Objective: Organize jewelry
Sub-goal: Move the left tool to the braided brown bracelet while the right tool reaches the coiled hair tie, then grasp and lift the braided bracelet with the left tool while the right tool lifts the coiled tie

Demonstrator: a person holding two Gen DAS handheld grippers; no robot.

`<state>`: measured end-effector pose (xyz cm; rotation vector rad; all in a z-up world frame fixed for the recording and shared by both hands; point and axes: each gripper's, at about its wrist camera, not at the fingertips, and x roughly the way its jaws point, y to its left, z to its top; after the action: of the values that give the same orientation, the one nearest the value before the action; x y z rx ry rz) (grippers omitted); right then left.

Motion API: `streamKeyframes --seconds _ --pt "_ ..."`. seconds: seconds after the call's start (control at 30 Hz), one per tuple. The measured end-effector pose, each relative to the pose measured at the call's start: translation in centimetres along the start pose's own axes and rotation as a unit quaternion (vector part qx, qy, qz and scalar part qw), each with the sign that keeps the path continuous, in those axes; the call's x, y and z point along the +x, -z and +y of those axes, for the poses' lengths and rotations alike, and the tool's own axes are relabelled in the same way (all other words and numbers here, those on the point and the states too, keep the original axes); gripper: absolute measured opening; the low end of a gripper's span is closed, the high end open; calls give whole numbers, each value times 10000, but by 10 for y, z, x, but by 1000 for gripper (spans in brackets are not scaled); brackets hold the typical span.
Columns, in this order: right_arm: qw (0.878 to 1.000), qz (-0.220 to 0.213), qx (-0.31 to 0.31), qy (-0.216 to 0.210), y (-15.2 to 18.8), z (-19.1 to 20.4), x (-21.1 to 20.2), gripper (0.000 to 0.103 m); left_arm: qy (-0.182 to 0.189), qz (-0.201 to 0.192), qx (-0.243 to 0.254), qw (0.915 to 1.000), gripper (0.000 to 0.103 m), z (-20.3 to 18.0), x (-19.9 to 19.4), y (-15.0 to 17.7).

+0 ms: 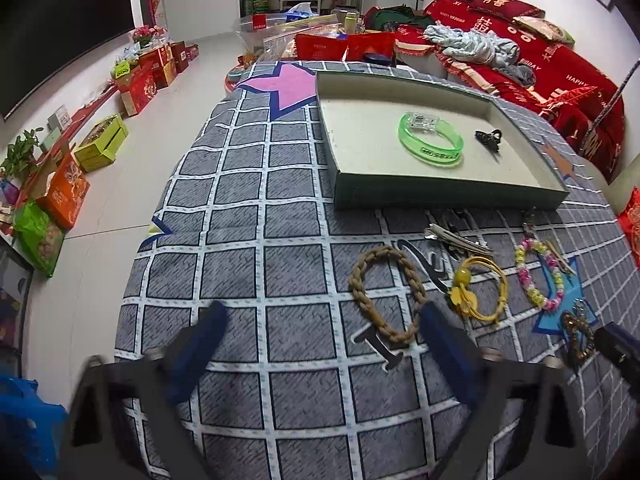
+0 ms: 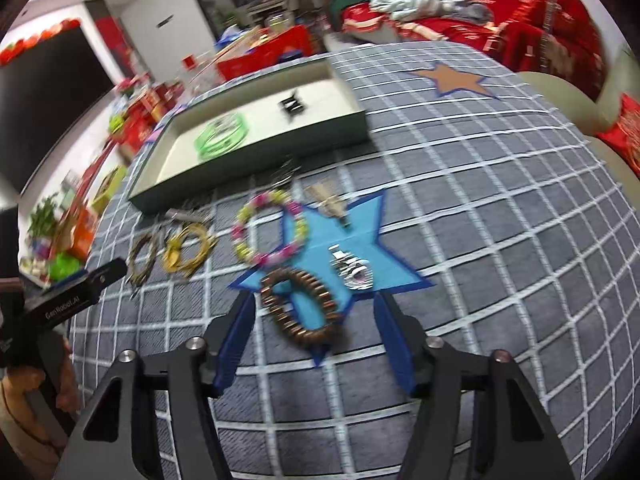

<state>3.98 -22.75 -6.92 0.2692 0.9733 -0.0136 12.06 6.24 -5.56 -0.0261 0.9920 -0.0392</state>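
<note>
A shallow green tray (image 1: 440, 197) on the checked cloth holds a green bangle (image 1: 432, 141) and a black hair claw (image 1: 489, 138). Loose on the cloth in front of it lie a braided tan bracelet (image 1: 386, 296), a yellow cord bracelet (image 1: 478, 289), a pink-and-yellow bead bracelet (image 1: 540, 277) and a silver hair clip (image 1: 456, 238). My left gripper (image 1: 320, 320) is open, its right finger beside the braided bracelet's near end. My right gripper (image 2: 314, 314) is open around a brown bead bracelet (image 2: 300, 308), whose beads sit clear of both pads. A silver piece (image 2: 352, 272) lies just beyond.
The grey checked cloth (image 1: 248, 264) covers a rounded table that drops off at the left to the floor. A red-covered sofa (image 1: 560, 64) stands behind the tray at the right. Boxes and bags (image 1: 136, 80) line the left wall. A beige clip (image 2: 328, 200) lies near the tray.
</note>
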Motion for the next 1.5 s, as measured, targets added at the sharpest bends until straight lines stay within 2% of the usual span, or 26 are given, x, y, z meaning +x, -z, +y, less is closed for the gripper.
streamKeyframes --seconds 0.1,0.17,0.23,0.3,0.4,0.67,0.77,0.83,1.0,1.27,1.5 --pt "9998 159 136 4 -1 -7 8 51 21 69 -45 10000 101 -1 7 -2" --pt "9996 243 117 7 1 -6 13 47 -7 95 -7 10000 97 -3 11 -3" --pt "9995 297 49 42 4 -2 18 43 -43 169 41 9998 92 -5 16 -3" --pt "9994 288 -112 157 6 3 19 35 -38 219 -22 9997 92 -5 19 -4" --pt "9988 298 -285 270 7 9 20 33 -83 199 9 9998 92 -6 21 -4" --pt "9969 312 -593 415 9 16 20 23 -110 82 346 9993 70 -22 15 -1" --pt "9965 325 -645 411 9 18 21 15 3 43 443 9990 47 -25 13 0" --pt "9972 345 -607 277 9 17 20 14 86 26 602 9981 27 -29 11 1" --pt "9982 375 -475 -34 10 12 16 12 451 39 426 9981 23 -21 4 6" --pt "9989 213 -274 -331 4 5 -2 12 666 -182 316 9971 23 -12 -22 3" --pt "9981 3 -284 -550 -22 8 -13 12 890 -419 328 9946 23 -19 -43 -17"
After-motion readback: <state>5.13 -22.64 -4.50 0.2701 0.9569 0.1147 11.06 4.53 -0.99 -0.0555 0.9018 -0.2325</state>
